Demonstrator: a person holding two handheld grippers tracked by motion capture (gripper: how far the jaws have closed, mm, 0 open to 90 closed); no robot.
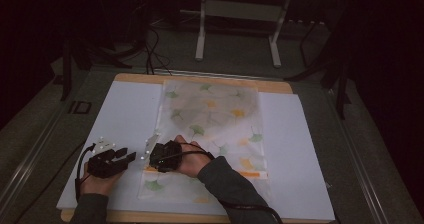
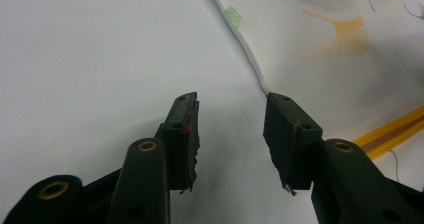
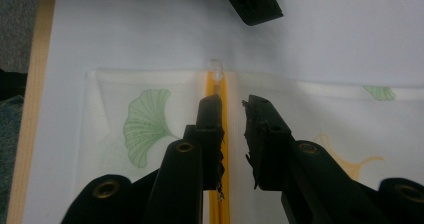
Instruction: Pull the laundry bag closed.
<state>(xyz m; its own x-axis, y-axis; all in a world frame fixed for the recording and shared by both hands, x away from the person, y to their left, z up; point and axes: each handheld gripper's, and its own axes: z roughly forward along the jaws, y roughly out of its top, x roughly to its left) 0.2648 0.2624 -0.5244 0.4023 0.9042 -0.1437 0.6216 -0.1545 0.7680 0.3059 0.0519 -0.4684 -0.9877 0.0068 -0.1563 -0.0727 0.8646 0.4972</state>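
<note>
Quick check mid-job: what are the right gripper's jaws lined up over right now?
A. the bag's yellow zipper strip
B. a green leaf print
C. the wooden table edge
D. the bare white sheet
A: in the right gripper view the right gripper has its jaws slightly apart astride the yellow zipper strip of the leaf-print bag.

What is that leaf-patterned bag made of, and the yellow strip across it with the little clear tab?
The bag looks like thin, frosted, see-through plastic: the white sheet shows faintly through it, and it has a fine woven-looking texture up close. The yellow strip seems to be a plastic zip closure. The clear tab at its end looks like glossy transparent plastic, probably the slider.
</note>
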